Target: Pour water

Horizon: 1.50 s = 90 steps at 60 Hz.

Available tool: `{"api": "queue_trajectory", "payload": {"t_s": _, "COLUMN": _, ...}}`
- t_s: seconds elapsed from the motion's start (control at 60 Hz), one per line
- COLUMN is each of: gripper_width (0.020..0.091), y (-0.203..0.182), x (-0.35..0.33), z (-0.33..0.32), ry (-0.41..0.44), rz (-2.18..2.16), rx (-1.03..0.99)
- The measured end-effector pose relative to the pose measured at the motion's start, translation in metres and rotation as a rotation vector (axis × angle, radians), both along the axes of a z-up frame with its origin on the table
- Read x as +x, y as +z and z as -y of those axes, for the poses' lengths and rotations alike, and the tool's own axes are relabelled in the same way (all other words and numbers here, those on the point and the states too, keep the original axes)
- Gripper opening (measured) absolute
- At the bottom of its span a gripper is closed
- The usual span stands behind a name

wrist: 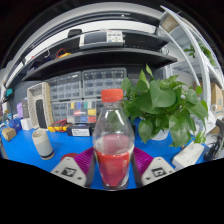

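Here the gripper (pixel 113 163) pinches a clear bottle (pixel 113 140) between its two fingers, the purple pads (pixel 141 160) pressing against its sides, as far as the view lets one tell. The bottle stands upright, red cap (pixel 113 96) on, red liquid in its lower part. Beyond it lies a blue table (pixel 25 153), with a white cup (pixel 42 142) to the left and a leafy plant (pixel 163 103) to the right. Shelves (pixel 95 60) rise behind.
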<state>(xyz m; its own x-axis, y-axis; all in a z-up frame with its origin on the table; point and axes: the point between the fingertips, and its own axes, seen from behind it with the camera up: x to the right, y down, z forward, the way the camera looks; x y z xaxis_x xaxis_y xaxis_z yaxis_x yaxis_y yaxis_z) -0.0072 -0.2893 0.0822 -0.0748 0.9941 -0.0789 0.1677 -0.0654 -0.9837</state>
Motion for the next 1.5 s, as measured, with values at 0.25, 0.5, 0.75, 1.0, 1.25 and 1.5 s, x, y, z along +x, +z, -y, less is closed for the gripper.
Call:
{"api": "queue_trajectory", "payload": {"t_s": 0.25, "gripper_width": 0.0401, "y": 0.002, "x": -0.01, "z": 0.002, "ry": -0.013, "rz": -0.002, "rx": 0.048}}
{"api": "queue_trajectory", "payload": {"t_s": 0.5, "gripper_width": 0.0368, "y": 0.006, "x": -0.021, "z": 0.029, "ry": 0.048, "rz": 0.015, "rx": 0.253}}
{"api": "queue_trajectory", "payload": {"t_s": 0.75, "gripper_width": 0.0368, "y": 0.034, "x": -0.046, "z": 0.093, "ry": 0.186, "rz": 0.015, "rx": 0.64}}
{"api": "queue_trajectory", "payload": {"t_s": 1.0, "gripper_width": 0.0367, "y": 0.043, "x": -0.065, "z": 0.152, "ry": 0.335, "rz": -0.013, "rx": 1.148}}
{"api": "queue_trajectory", "payload": {"t_s": 1.25, "gripper_width": 0.0365, "y": 0.042, "x": -0.081, "z": 0.174, "ry": 0.402, "rz": -0.012, "rx": 1.535}}
{"api": "queue_trajectory", "payload": {"t_s": 1.5, "gripper_width": 0.0365, "y": 0.05, "x": -0.096, "z": 0.174, "ry": 0.393, "rz": -0.028, "rx": 1.872}}
